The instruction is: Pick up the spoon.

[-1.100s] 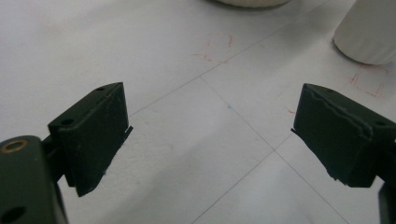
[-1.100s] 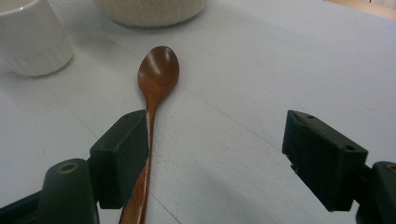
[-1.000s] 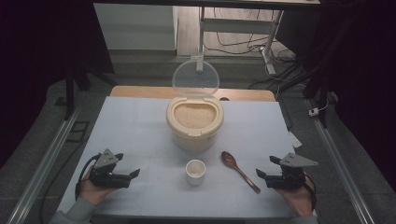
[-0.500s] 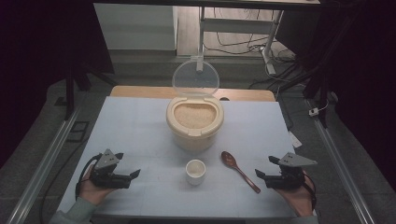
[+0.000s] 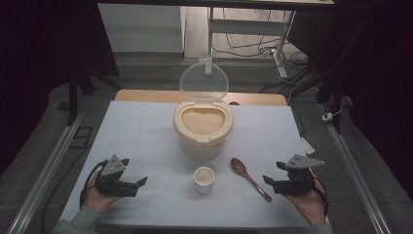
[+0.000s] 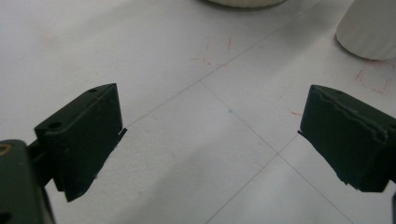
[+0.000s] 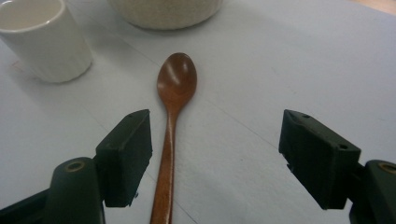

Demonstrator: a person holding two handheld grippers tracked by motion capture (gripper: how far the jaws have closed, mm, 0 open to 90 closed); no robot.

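The wooden spoon (image 5: 250, 178) lies flat on the pale surface (image 5: 146, 131), bowl end toward the rice container and handle running back toward the person's right side. In the right gripper view the spoon (image 7: 172, 116) lies lengthwise between the two black jaws, closer to the one at the left of that view; neither pad touches it, and its handle passes just beside that pad. The right gripper (image 5: 271, 181) is held in the person's right hand (image 5: 307, 207) with its tips near the handle's end. Its jaws stand wide apart and have just been closing a little, with the spoon between them but not gripped.

Just left of the spoon's bowl stands a small white cup (image 5: 203, 179), upright and apart from the spoon; it also shows at the upper left of the right gripper view (image 7: 44, 39). Behind both sits a cream rice container (image 5: 202, 127), filled with pale grains, its clear round lid (image 5: 204, 82) standing up at the back.

Well apart, at the near left of the surface, the left gripper (image 5: 139, 183) is held in the left hand (image 5: 100, 201). Its jaws have just been opening and stand wide with only bare surface (image 6: 196, 140) between them.
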